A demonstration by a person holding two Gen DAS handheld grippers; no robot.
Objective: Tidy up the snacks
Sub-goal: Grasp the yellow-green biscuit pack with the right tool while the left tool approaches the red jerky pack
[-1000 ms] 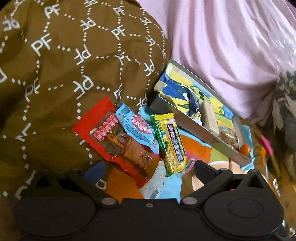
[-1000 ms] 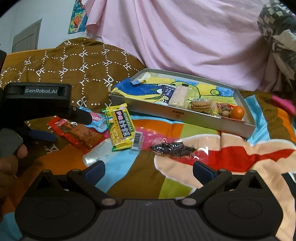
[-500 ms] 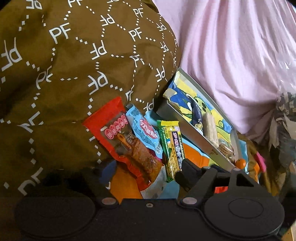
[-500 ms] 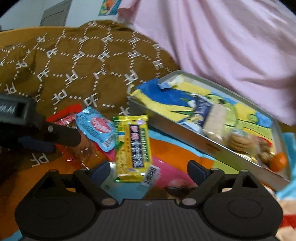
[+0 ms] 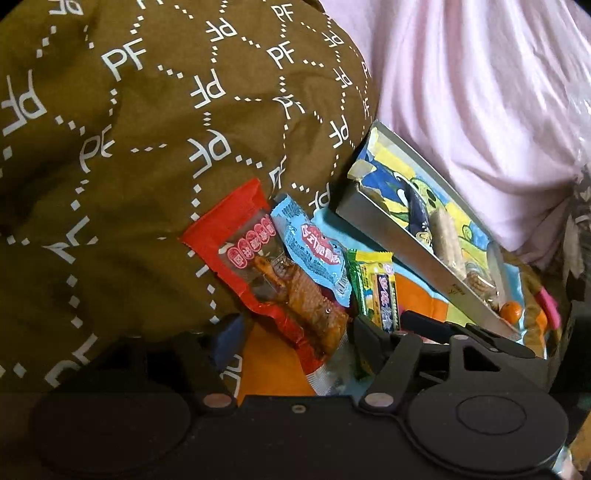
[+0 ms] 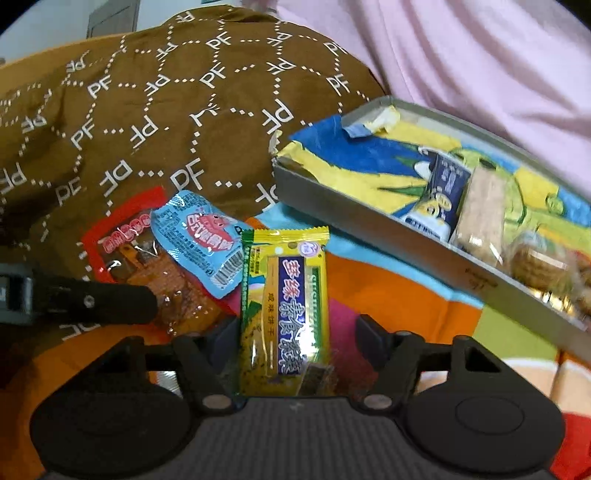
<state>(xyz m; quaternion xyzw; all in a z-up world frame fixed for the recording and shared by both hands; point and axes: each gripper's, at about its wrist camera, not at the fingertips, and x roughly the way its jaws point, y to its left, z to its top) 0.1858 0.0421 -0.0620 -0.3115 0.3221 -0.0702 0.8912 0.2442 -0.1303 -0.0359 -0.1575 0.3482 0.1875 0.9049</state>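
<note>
Right tool (image 6: 295, 332): fingers spread, one on each side of the yellow-green wafer packet (image 6: 283, 299), which lies lengthwise between them on the bedding; contact with the pads cannot be told. Left tool (image 5: 291, 332): fingers spread over the lower end of the red snack packet (image 5: 266, 266), not pinching it; from the right wrist view one black finger (image 6: 110, 301) of this tool lies across that packet. Loose packets counted on the bedding: three, side by side: red, then the light-blue packet (image 6: 201, 242) overlapping the red one's edge, then the yellow-green one just beside it. Further back, one shallow grey metal tray (image 6: 424, 254) with a cartoon-printed liner, set at an angle. Tray contents countable: one dark-blue packet (image 6: 443, 188), one pale wafer bar (image 6: 480, 218), one pack of round biscuits (image 6: 539, 266), one small orange fruit (image 5: 511, 310) at the far corner; further small items there are too blurred to count. Surface: a multicoloured blanket (image 6: 399, 295) with orange, blue and green patches. Behind the packets, a brown quilt (image 6: 147, 110) with white "PF" lettering, bunched up. Beyond the tray, pink fabric (image 6: 461, 55). Top left, a pale wall and part of a door (image 6: 110, 18).
</note>
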